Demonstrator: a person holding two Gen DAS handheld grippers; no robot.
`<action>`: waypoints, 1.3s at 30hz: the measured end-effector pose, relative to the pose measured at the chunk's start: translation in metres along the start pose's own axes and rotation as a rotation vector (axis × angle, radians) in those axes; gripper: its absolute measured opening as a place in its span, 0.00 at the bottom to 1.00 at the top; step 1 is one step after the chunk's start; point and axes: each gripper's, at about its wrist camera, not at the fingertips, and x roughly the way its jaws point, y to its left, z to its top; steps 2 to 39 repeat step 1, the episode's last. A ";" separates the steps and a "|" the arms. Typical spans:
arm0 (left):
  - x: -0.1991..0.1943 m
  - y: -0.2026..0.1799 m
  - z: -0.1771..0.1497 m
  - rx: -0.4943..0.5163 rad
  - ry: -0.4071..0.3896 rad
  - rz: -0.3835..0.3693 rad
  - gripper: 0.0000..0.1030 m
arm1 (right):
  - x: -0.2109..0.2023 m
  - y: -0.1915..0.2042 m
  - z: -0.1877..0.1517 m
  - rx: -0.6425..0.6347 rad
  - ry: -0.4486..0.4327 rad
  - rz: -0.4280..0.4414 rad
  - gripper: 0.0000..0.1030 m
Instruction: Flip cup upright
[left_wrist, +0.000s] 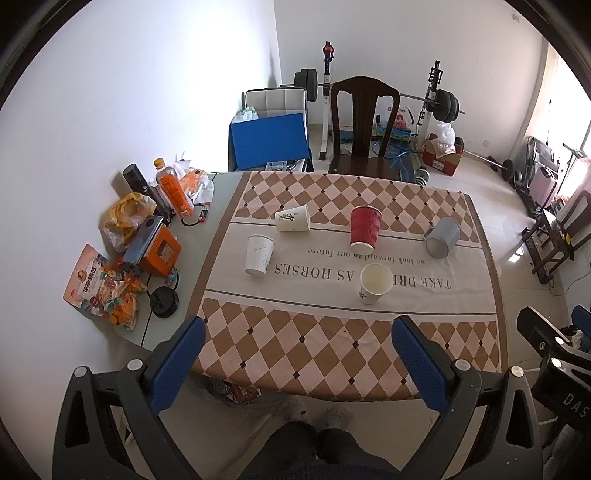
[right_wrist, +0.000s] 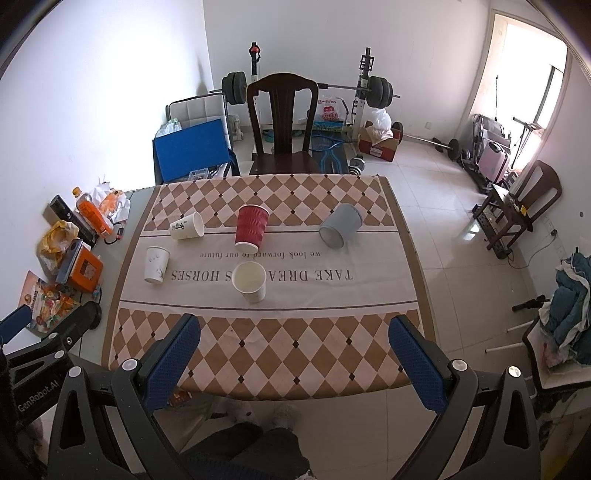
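Several cups sit on the checked tablecloth (left_wrist: 332, 347) (right_wrist: 295, 347). A red ribbed cup (left_wrist: 365, 229) (right_wrist: 251, 229) stands upside down. A white paper cup (left_wrist: 259, 255) (right_wrist: 156, 264) at the left also stands upside down. A white cup with black writing (left_wrist: 293, 218) (right_wrist: 187, 225) lies on its side. A grey-blue mug (left_wrist: 442, 236) (right_wrist: 340, 225) lies on its side, mouth toward me. A white paper cup (left_wrist: 374, 283) (right_wrist: 252, 281) stands upright. My left gripper (left_wrist: 297, 345) and right gripper (right_wrist: 293, 341) are open and empty, above the table's near edge.
Bottles, snack bags and an orange box (left_wrist: 159, 249) (right_wrist: 83, 269) crowd the table's left side. A dark wooden chair (left_wrist: 364, 125) (right_wrist: 282, 125) stands at the far edge, with a weight rack (left_wrist: 428, 103) behind it. The left gripper's body shows in the right wrist view (right_wrist: 44, 350).
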 end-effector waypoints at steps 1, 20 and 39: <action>0.000 0.000 0.000 0.001 0.001 -0.001 1.00 | 0.000 0.000 0.000 0.000 0.000 0.000 1.00; 0.000 0.000 0.000 0.001 0.001 -0.001 1.00 | 0.000 0.000 0.000 0.000 0.000 0.000 1.00; 0.000 0.000 0.000 0.001 0.001 -0.001 1.00 | 0.000 0.000 0.000 0.000 0.000 0.000 1.00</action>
